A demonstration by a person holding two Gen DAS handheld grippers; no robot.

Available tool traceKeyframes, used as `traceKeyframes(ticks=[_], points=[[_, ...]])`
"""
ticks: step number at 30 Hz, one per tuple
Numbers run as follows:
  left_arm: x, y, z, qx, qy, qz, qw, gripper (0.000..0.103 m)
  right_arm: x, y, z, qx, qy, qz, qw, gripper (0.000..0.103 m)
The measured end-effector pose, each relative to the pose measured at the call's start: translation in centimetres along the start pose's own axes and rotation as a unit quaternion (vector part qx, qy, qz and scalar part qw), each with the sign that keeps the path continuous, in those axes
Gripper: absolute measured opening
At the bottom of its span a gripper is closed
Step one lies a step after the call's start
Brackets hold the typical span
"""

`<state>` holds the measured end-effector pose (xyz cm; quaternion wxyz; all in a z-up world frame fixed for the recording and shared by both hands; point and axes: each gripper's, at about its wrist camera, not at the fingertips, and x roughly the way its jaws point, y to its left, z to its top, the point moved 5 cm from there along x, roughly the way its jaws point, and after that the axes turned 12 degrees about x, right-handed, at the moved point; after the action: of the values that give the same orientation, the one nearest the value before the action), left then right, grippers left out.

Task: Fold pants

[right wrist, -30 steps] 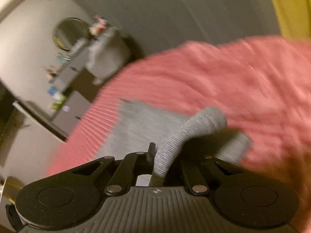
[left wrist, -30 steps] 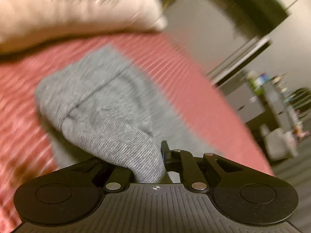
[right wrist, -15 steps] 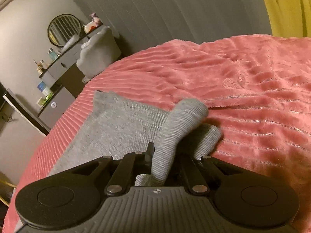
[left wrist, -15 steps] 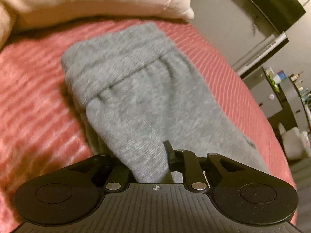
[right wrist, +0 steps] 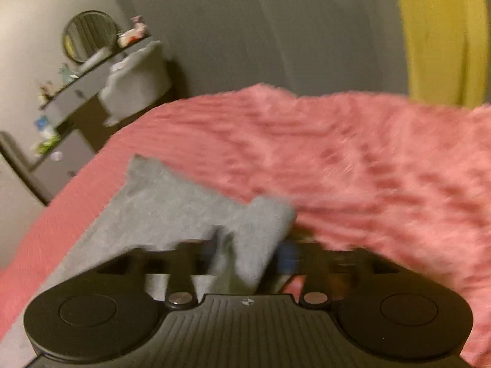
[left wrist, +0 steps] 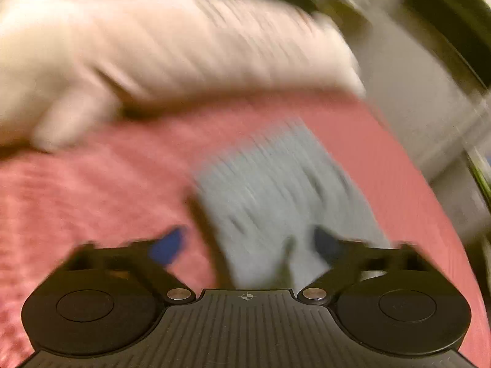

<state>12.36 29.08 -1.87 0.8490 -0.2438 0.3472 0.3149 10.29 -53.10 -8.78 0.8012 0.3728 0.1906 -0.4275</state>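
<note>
The grey pants [left wrist: 276,196] lie folded on the pink bedspread [left wrist: 92,196]. The left wrist view is blurred by motion. My left gripper [left wrist: 248,245] is open, its blue-padded fingertips [left wrist: 167,245] spread wide, with the near edge of the pants lying between them. In the right wrist view the pants [right wrist: 159,202] lie flat at left, with one folded end [right wrist: 264,230] rising between my right gripper's [right wrist: 248,254] jaws, which stand apart and are open.
A cream pillow [left wrist: 172,46] lies at the head of the bed. A dresser with a round mirror [right wrist: 89,35] and small items stands beside the bed's left edge. A yellow curtain [right wrist: 442,33] hangs at the far right. The bedspread [right wrist: 383,168] stretches right.
Both grippers have opened and let go of the pants. The left gripper has pulled back, so the pants look smaller and the pillow fills more of the view.
</note>
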Motion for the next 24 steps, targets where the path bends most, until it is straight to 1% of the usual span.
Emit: traceKeyframes(ticks=[1,3,4,5,6,8,10,11,12,13,14,15,16,17,18,19,20,21,22,24], points=[[-1.1,0.1,0.6,0.006,-0.029,0.026,0.9992,0.1,-0.9,0.2,0.6,-0.002,-0.029,-0.016,0.999,0.092],[-2.7,-0.4,1.6,0.046,-0.076,0.056,0.9945,0.1,-2.5,1.3,1.2,-0.012,-0.063,-0.022,0.998,0.092],[-3.2,-1.1,1.8,0.071,-0.092,0.066,0.991,0.101,-3.2,2.0,1.3,-0.014,-0.073,-0.012,0.997,0.092],[-3.0,-2.1,1.9,0.091,-0.095,0.068,0.9889,0.101,-3.8,3.1,1.3,-0.019,-0.07,0.013,0.997,0.092],[-2.7,-3.1,1.5,0.114,-0.092,0.06,0.9874,0.101,-4.4,4.0,0.9,-0.022,-0.06,0.036,0.997,0.092],[-1.7,-4.6,0.4,0.136,-0.08,0.032,0.987,0.101,-5.1,7.0,-0.3,-0.034,-0.029,0.092,0.995,0.092],[0.6,-6.1,-1.3,0.138,-0.053,0.001,0.989,0.101,-5.6,10.8,-3.1,-0.054,0.03,0.157,0.986,0.092],[1.9,-6.3,-2.2,0.136,-0.035,0.003,0.9901,0.1,-5.7,13.2,-5.1,-0.072,0.075,0.195,0.975,0.093],[3.5,-6.3,-3.0,0.133,-0.003,0.028,0.9907,0.1,-5.9,15.2,-7.2,-0.089,0.119,0.225,0.963,0.093],[4.8,-6.0,-3.5,0.133,0.031,0.062,0.9887,0.099,-6.2,17.2,-9.4,-0.111,0.166,0.253,0.947,0.093],[6.2,-5.5,-3.8,0.134,0.068,0.095,0.984,0.1,-6.4,19.3,-11.8,-0.134,0.216,0.279,0.926,0.093],[7.0,-5.0,-3.8,0.129,0.084,0.096,0.9834,0.1,-6.5,21.3,-14.4,-0.156,0.265,0.303,0.902,0.093],[7.0,-4.4,-3.3,0.112,0.079,0.089,0.9865,0.1,-6.8,22.8,-16.4,-0.172,0.3,0.316,0.884,0.093],[6.7,-4.1,-2.8,0.102,0.07,0.097,0.9875,0.1,-7.0,24.3,-18.3,-0.186,0.322,0.321,0.871,0.093],[6.2,-3.8,-2.0,0.101,0.057,0.115,0.9866,0.1,-7.2,25.7,-20.0,-0.202,0.332,0.321,0.863,0.093],[5.7,-3.8,-1.4,0.104,0.043,0.129,0.9852,0.1,-7.3,27.0,-21.2,-0.219,0.332,0.32,0.86,0.093],[5.1,-4.0,-0.7,0.102,0.029,0.139,0.9846,0.099,-7.4,28.3,-22.3,-0.234,0.329,0.32,0.857,0.093],[4.5,-4.4,-0.1,0.093,0.017,0.14,0.9856,0.099,-7.6,29.5,-23.3,-0.246,0.324,0.321,0.855,0.093],[3.9,-5.2,0.5,0.083,0.004,0.118,0.9895,0.099,-7.8,30.5,-24.1,-0.253,0.325,0.325,0.851,0.093],[3.2,-7.1,1.1,0.079,-0.006,0.067,0.9946,0.099,-8.8,32.5,-26.0,-0.258,0.34,0.341,0.838,0.093]])
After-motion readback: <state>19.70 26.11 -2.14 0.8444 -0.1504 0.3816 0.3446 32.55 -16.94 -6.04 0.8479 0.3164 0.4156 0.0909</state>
